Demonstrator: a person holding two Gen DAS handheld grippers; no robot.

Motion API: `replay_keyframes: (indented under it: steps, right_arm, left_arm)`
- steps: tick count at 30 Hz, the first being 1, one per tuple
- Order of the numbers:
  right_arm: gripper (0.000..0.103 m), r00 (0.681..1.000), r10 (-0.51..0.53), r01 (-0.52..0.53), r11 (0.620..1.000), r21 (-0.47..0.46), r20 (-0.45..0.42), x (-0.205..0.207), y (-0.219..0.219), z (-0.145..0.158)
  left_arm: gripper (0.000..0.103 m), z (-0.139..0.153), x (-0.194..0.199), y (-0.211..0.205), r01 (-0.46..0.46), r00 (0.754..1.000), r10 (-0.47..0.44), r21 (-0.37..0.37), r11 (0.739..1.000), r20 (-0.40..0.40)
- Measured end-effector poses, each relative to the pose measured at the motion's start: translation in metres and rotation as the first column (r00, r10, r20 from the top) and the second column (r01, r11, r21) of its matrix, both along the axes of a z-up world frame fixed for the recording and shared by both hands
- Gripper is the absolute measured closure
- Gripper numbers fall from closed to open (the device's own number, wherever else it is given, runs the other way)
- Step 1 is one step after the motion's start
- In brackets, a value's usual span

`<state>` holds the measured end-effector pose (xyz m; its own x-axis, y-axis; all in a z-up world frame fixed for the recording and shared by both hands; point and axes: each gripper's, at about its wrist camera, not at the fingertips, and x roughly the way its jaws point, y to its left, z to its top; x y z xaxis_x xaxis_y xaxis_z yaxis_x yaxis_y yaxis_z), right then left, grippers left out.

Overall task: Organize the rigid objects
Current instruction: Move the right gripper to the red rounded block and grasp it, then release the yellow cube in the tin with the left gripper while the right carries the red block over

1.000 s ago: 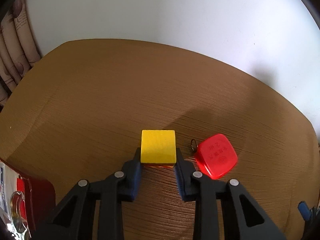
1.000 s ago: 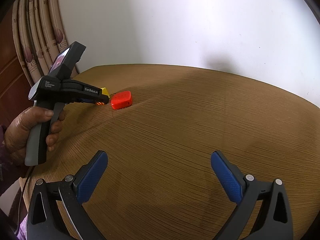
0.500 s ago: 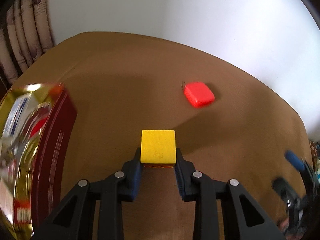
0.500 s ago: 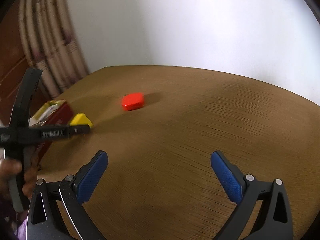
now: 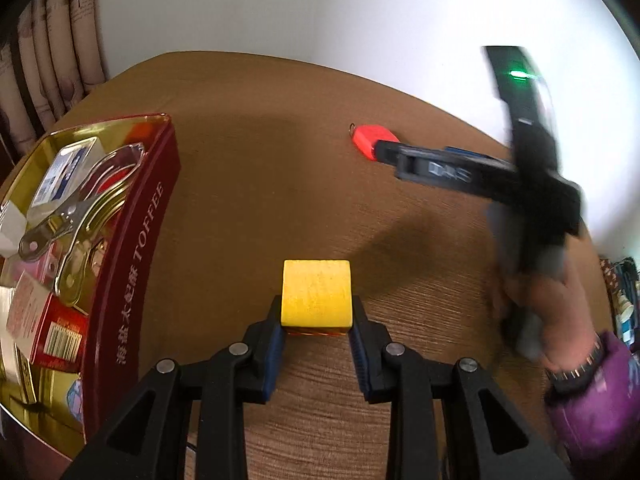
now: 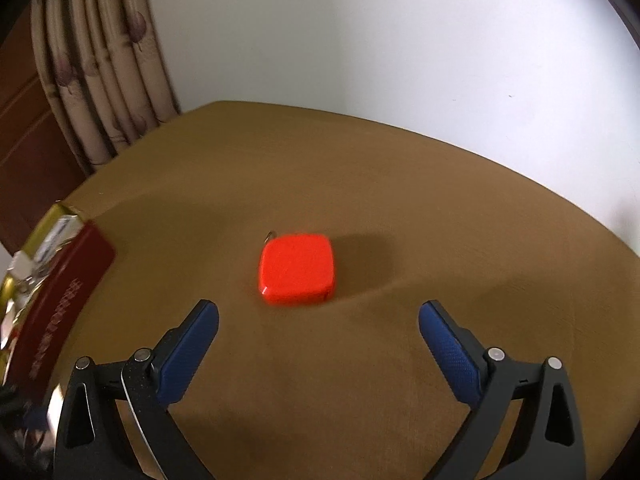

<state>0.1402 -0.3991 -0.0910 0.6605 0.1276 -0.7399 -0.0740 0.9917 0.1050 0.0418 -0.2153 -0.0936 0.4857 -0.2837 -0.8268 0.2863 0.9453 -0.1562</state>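
Observation:
A yellow block [image 5: 316, 298] is pinched between the blue pads of my left gripper [image 5: 317, 330], held above the brown table [image 5: 260, 208] just right of the red toffee tin [image 5: 132, 248]. A red square tape measure [image 6: 297, 269] with a small metal ring lies flat on the table. My right gripper [image 6: 319, 320] stands open just short of it, its fingers wide apart with nothing between them. In the left wrist view the tape measure [image 5: 370, 139] shows partly behind the tip of the right gripper [image 5: 386, 152].
The tin [image 6: 60, 280] has a gold inside and holds several items, among them a metal clip [image 5: 76, 212] and small cartons. A hand with a purple sleeve [image 5: 592, 412] holds the right gripper. Curtains [image 6: 104, 80] hang at the table's far left.
My left gripper carried the yellow block leftward, away from the tape measure, and the tin came into view. My right gripper swept up to the tape measure, still open.

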Motion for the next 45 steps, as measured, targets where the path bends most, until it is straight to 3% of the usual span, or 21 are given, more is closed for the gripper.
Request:
replay_keyframes:
  steps: [2, 5, 9, 11, 12, 13, 20, 24, 31, 45]
  right_arm:
    - [0.004, 1.0, 0.003, -0.004, 1.0, -0.015, -0.019, 0.012, 0.003, -0.003]
    - [0.015, 0.997, 0.024, -0.025, 0.999, -0.019, -0.071, 0.033, 0.011, -0.01]
    - [0.019, 0.993, 0.043, -0.052, 0.995, -0.083, -0.108, 0.039, 0.025, -0.018]
    - [0.031, 0.993, 0.044, -0.053, 0.995, -0.086, -0.107, 0.038, 0.024, -0.018]
    - [0.049, 0.994, 0.042, -0.051, 0.995, -0.087, -0.1, 0.036, 0.023, -0.017]
    - [0.06, 0.995, 0.041, -0.049, 0.995, -0.088, -0.096, 0.034, 0.023, -0.016]
    - [0.06, 0.995, 0.012, -0.018, 0.998, -0.059, -0.101, 0.017, 0.018, -0.015]
    - [0.06, 0.995, 0.002, -0.004, 1.0, -0.014, -0.102, 0.004, 0.015, -0.015]
    - [0.06, 0.995, -0.001, 0.008, 0.998, 0.068, -0.102, -0.038, 0.017, -0.01]
    - [0.06, 0.994, 0.101, -0.091, 0.981, 0.173, -0.049, -0.073, 0.079, 0.032]
  left_arm:
    - [0.073, 0.012, -0.004, -0.012, 0.003, 1.0, -0.003, -0.01, 1.0, 0.0]
    - [0.073, 0.02, -0.013, -0.003, 0.006, 1.0, -0.006, -0.015, 1.0, 0.007]
    - [0.073, 0.028, -0.003, 0.011, -0.001, 1.0, 0.001, -0.038, 0.999, 0.005]
    - [0.073, 0.036, -0.008, 0.018, -0.009, 1.0, 0.009, -0.051, 0.999, 0.005]
    - [0.073, 0.04, -0.011, 0.024, -0.015, 1.0, 0.015, -0.058, 0.998, 0.005]
    - [0.073, 0.046, -0.015, 0.032, -0.026, 1.0, 0.027, -0.064, 0.998, 0.009]
    - [0.073, 0.078, -0.027, 0.097, -0.132, 0.991, 0.134, -0.061, 0.989, 0.031]
    - [0.073, 0.095, -0.022, 0.14, -0.221, 0.971, 0.224, -0.041, 0.974, 0.082]
    - [0.073, 0.096, -0.005, 0.189, -0.309, 0.943, 0.306, 0.004, 0.951, 0.132]
    - [0.073, 0.067, 0.048, 0.191, -0.27, 0.959, 0.261, 0.079, 0.96, 0.107]
